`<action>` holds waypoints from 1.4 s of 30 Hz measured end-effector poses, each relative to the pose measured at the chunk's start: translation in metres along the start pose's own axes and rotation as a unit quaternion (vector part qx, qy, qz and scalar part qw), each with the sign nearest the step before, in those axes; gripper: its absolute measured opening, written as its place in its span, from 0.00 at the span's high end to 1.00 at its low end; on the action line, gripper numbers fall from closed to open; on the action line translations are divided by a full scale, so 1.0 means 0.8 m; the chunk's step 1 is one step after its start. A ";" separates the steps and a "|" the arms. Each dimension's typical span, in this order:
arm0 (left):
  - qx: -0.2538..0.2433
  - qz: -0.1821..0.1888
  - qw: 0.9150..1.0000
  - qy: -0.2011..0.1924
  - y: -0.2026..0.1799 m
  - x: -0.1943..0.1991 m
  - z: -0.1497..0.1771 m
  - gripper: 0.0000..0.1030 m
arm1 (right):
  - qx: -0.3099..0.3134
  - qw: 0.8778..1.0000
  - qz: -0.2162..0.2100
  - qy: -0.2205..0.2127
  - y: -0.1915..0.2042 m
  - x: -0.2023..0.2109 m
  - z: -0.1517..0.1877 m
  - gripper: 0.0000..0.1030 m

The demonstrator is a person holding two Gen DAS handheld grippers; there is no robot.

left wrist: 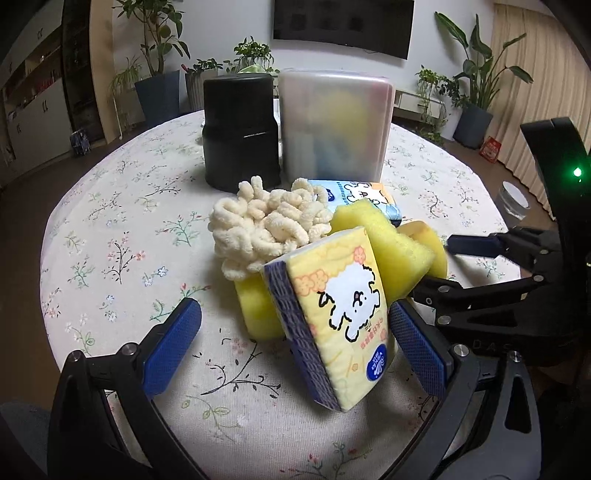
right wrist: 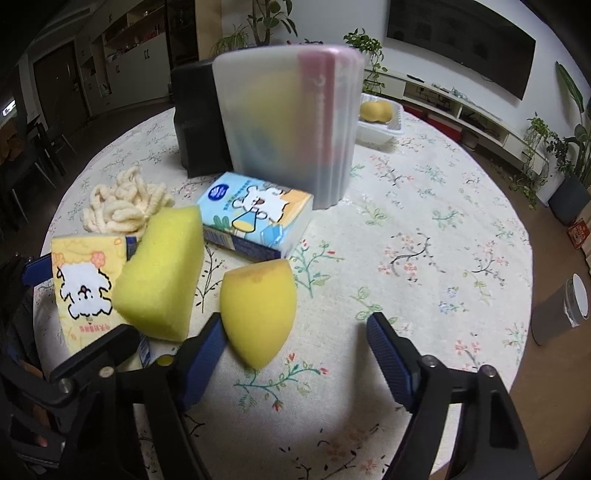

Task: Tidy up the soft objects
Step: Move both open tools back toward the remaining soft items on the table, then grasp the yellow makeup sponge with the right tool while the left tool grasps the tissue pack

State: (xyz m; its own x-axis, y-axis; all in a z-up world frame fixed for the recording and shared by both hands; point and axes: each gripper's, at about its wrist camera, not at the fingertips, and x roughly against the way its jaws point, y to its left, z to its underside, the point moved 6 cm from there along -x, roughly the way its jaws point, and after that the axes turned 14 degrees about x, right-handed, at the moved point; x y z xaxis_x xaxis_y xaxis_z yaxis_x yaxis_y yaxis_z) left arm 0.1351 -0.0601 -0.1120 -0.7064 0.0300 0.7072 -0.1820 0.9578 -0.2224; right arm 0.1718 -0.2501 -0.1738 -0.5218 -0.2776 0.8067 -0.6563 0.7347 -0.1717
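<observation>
Left tongs spread wide around the yellow tissue pack, which leans on a yellow sponge mid-tabletop; right tongs gape too (one pad touching the egg-shaped sponge), blue tissue pack just beyond

Round table under a floral tablecloth; black cylindrical container; wall-mounted TV; potted plants; small grey jar near the edge.

Your left wrist view looks low across the bench, close up; your right wrist view faces likewise; both share the yellow tissue pack.
</observation>
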 end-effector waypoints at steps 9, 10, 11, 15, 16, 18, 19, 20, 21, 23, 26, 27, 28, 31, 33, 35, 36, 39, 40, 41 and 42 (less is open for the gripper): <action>0.001 0.037 0.999 -0.003 -0.005 0.014 0.005 0.47 | 0.013 1.000 -0.022 -0.011 0.015 0.005 -0.005 0.57; 0.006 0.040 0.999 -0.003 -0.003 0.015 0.005 0.49 | 0.013 1.000 -0.024 -0.012 0.017 0.006 -0.005 0.62; 0.013 0.045 0.999 -0.001 -0.001 0.015 0.005 0.50 | 0.013 0.999 -0.027 -0.014 0.018 0.007 -0.004 0.64; 0.026 0.058 0.998 0.007 0.008 0.017 0.005 0.56 | 0.004 0.999 -0.035 -0.018 0.018 0.009 -0.002 0.65; 0.025 0.058 0.998 0.008 0.009 0.017 0.006 0.56 | -0.002 0.999 -0.040 -0.019 0.016 0.010 -0.001 0.66; 0.023 0.057 0.998 0.008 0.007 0.017 0.007 0.58 | -0.007 0.999 -0.044 -0.020 0.015 0.011 0.000 0.66; 0.022 0.057 0.998 0.008 0.007 0.017 0.007 0.59 | -0.008 0.999 -0.044 -0.021 0.015 0.012 0.001 0.66; 0.021 0.057 0.998 0.008 0.007 0.017 0.008 0.59 | -0.009 0.999 -0.044 -0.021 0.015 0.012 0.001 0.66; 0.021 0.057 0.998 0.008 0.007 0.017 0.008 0.59 | -0.010 0.999 -0.045 -0.021 0.015 0.013 0.002 0.67; 0.020 0.057 0.998 0.008 0.007 0.018 0.008 0.61 | -0.012 0.999 -0.046 -0.021 0.016 0.015 0.004 0.67; 0.016 0.060 0.998 0.008 0.006 0.021 0.009 0.65 | -0.016 0.999 -0.044 -0.022 0.015 0.020 0.008 0.67; 0.014 0.060 0.998 0.007 0.006 0.022 0.010 0.66 | -0.019 0.999 -0.044 -0.024 0.014 0.023 0.009 0.67; 0.013 0.060 0.998 0.007 0.005 0.023 0.010 0.67 | -0.021 0.999 -0.044 -0.025 0.014 0.026 0.011 0.67; 0.014 0.061 0.998 0.006 0.007 0.022 0.009 0.67 | -0.021 0.999 -0.039 -0.028 0.015 0.035 0.013 0.67; 0.018 0.064 0.998 0.008 0.009 0.023 0.010 0.70 | -0.018 0.999 -0.035 -0.029 0.017 0.040 0.014 0.67; 0.020 0.065 0.998 0.008 0.011 0.024 0.009 0.78 | -0.017 0.999 -0.034 -0.031 0.020 0.047 0.016 0.67; 0.023 0.068 0.997 0.009 0.013 0.025 0.009 0.78 | -0.017 0.999 -0.034 -0.031 0.021 0.049 0.017 0.67; 0.030 0.072 0.997 0.011 0.019 0.027 0.009 0.78 | -0.019 0.999 -0.032 -0.031 0.022 0.056 0.021 0.67; 0.031 0.073 0.997 0.012 0.020 0.027 0.010 0.78 | -0.018 0.999 -0.031 -0.031 0.022 0.058 0.022 0.67; 0.034 0.074 0.997 0.013 0.022 0.027 0.010 0.78 | -0.018 0.999 -0.030 -0.031 0.022 0.060 0.023 0.67; 0.035 0.075 0.996 0.014 0.024 0.027 0.010 0.78 | -0.019 0.999 -0.029 -0.031 0.023 0.062 0.024 0.67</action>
State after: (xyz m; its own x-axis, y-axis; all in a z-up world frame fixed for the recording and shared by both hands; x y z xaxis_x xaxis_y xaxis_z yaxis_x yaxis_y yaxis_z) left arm 0.1109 -0.0436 -0.1060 -0.7100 0.1798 0.6809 -0.1241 0.9198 -0.3723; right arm 0.1237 -0.2624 -0.1478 -0.5168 -0.3580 0.7776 -0.6666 0.7382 -0.1033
